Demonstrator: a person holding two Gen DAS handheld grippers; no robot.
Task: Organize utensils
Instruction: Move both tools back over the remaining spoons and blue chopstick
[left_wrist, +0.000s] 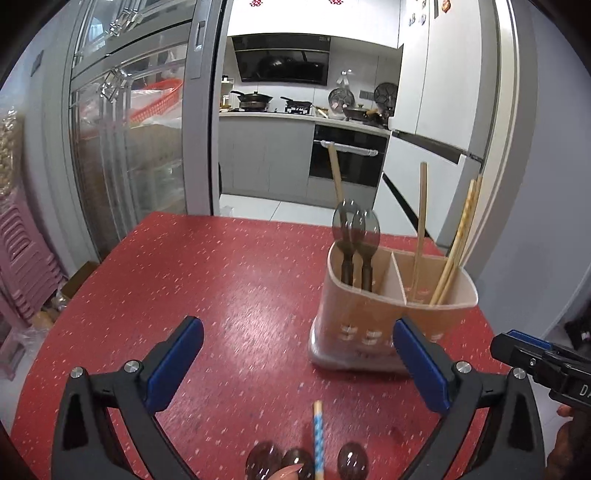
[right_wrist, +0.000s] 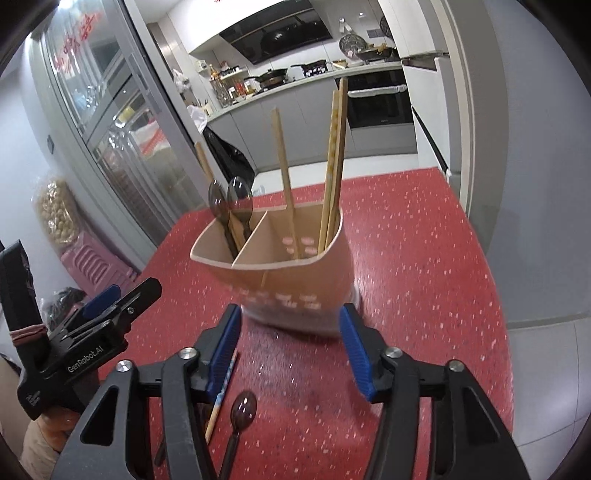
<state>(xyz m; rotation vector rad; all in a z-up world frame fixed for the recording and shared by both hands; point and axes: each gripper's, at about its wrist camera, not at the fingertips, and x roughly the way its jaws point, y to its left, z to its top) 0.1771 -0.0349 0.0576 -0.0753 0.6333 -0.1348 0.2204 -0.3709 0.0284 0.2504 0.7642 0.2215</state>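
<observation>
Both my grippers empty. Left gripper (left_wrist: 297, 363) spread wide, nothing between the pads; right gripper (right_wrist: 290, 345) parted about halfway, also released.

Holder (right_wrist: 275, 258) stands upright just ahead on the red table (right_wrist: 424, 258): spoons in its left compartment, chopsticks in its right.

Loose items lie near me, below the jaws: patterned chopstick (right_wrist: 221, 397) beside my right gripper's left finger, long axis running toward the holder, tilted slightly right; dark spoon (right_wrist: 242, 410) just right of it, bowl end pointing at the holder, handle toward me. Right gripper judged nearer to both.
</observation>
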